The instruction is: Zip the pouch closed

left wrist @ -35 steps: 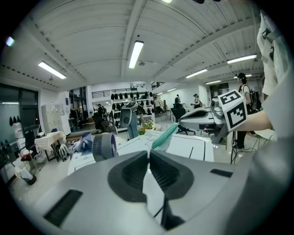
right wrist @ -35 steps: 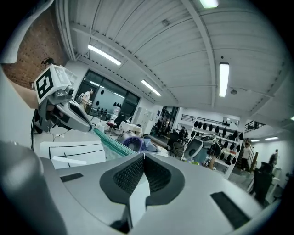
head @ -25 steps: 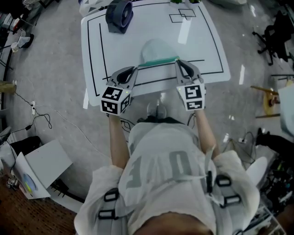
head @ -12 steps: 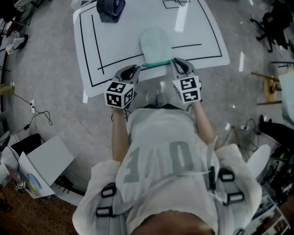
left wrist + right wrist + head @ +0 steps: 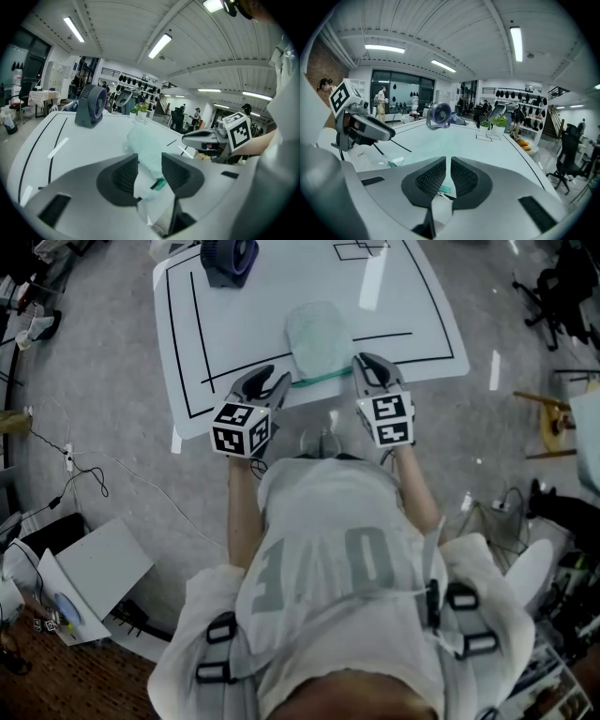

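Mint-green pouch [image 5: 319, 338]: translucent, flat on white desk [image 5: 234, 324], teal zip [image 5: 323, 381] at near edge
Left gripper [image 5: 150, 164]: jaws opening (pouch corner between them)
Right gripper [image 5: 448, 176]: jaws clamped on zip end

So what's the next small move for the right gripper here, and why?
Probably open the right gripper and let go. The pouch lies flat on the table, the left gripper is opening with the pouch's corner loose between its jaws, and the right is shut on the green zipper end. Whether the zip is fully closed isn't visible.
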Motion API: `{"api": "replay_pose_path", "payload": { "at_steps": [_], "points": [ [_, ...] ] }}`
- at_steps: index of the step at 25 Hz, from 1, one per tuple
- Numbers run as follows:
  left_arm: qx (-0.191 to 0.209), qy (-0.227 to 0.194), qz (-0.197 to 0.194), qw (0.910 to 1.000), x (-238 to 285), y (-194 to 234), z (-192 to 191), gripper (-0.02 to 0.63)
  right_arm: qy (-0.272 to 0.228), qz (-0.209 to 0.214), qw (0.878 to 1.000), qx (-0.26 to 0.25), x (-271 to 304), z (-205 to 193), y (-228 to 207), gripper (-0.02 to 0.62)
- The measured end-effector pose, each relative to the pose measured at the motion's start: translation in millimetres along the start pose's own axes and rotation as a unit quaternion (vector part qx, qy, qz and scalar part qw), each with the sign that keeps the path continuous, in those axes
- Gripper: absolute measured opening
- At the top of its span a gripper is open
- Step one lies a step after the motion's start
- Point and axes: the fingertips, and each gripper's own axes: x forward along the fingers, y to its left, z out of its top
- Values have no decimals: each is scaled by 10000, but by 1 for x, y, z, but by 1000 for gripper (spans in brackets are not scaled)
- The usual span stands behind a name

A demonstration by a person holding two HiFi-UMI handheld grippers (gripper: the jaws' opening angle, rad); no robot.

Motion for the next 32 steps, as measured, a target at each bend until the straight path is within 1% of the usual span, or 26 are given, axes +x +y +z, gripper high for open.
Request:
{"api": "replay_pose_path", "payload": {
  "at_steps": [2, 5, 8, 11, 13, 15, 16, 18, 20, 21, 23, 25, 28, 32],
  "points": [
    [39, -219, 99, 9997, -4, 4, 16, 137, -95, -40, 9999, -13, 1, 8, -4, 11],
    [297, -542, 308, 9976, -11, 8, 45, 137, -300, -115, 9995, -54, 0, 26, -11, 11],
    [531, -1058, 584, 9913, -23, 8, 82, 137, -575, -191, 9981, -125, -3, 50, -18, 11],
    [716, -1623, 911, 9799, -40, 6, 119, 137, -925, -252, 9951, -261, -9, 82, -20, 11],
    [998, -1838, 1077, 9719, -50, 0, 141, 137, -1187, -282, 9918, -380, -16, 105, -19, 11],
    [1256, -2066, 1144, 9636, -60, -9, 161, 134, -1455, -310, 9875, -515, -25, 127, -16, 12],
    [1303, -2240, 1140, 9591, -66, -15, 171, 123, -1576, -310, 9853, -587, -30, 137, -14, 11],
    [1252, -2711, 1129, 9477, -80, -24, 189, 95, -1793, -241, 9811, -690, -39, 154, -8, 11],
    [1171, -3124, 1185, 9352, -93, -32, 202, 46, -2033, -110, 9770, -641, -46, 170, -1, 11],
    [1192, -3247, 1222, 9303, -96, -36, 207, 31, -2181, -48, 9742, -570, -50, 177, 2, 12],
    [1346, -3341, 1282, 9240, -97, -45, 211, 17, -2507, 34, 9675, -344, -59, 192, 6, 11],
    [1420, -3361, 1305, 9219, -94, -51, 213, 11, -2721, 54, 9622, -135, -65, 200, 9, 9],
    [1336, -3351, 1330, 9231, -88, -57, 215, 6, -2742, 28, 9615, -147, -67, 201, 14, 8],
    [1430, -3208, 1370, 9262, -82, -58, 213, 6, -2636, 47, 9645, -178, -64, 196, 17, 8]
  ]
}}
